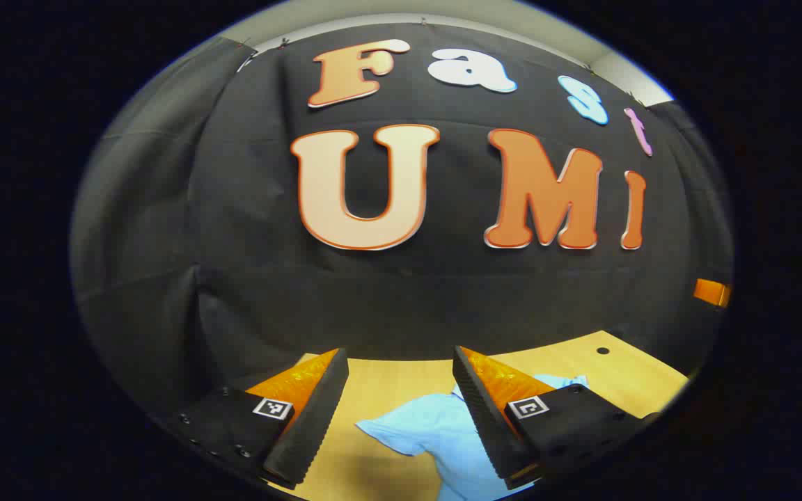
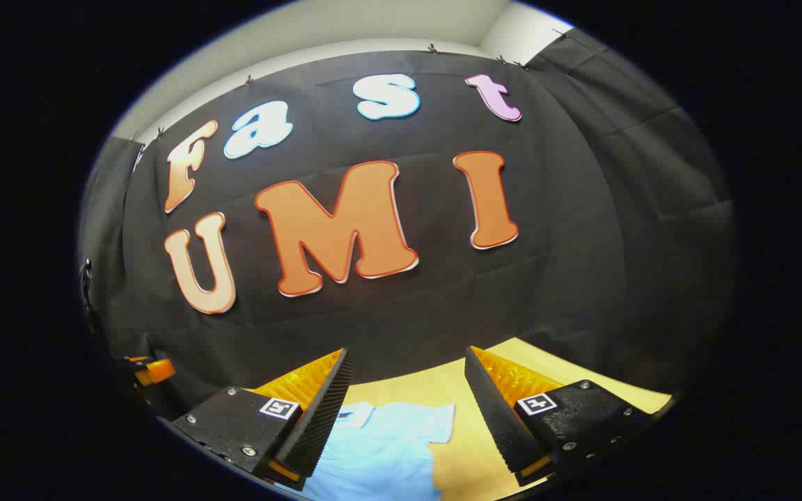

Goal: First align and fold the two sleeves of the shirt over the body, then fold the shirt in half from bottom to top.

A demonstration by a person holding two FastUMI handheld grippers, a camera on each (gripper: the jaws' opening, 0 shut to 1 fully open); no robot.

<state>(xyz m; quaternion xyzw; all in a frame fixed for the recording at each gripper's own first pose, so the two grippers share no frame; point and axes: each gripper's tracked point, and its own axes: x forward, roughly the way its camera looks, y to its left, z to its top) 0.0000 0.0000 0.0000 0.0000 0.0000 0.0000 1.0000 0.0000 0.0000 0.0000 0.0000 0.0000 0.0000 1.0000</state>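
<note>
Left gripper view: left gripper [image 1: 401,362] is held above the table [image 1: 387,390], jaws apart, empty. Shirt [image 1: 443,431] lies flat below, sleeves unfolded. Right gripper [image 2: 404,362] likewise spread. Sleeve step not yet started; a descent onto a sleeve [image 2: 436,421] is needed.

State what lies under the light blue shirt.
The shirt lies on a wooden table, bare around it. Whatever sits beneath the cloth is covered. Both grippers, left and right, hang open above.
</note>
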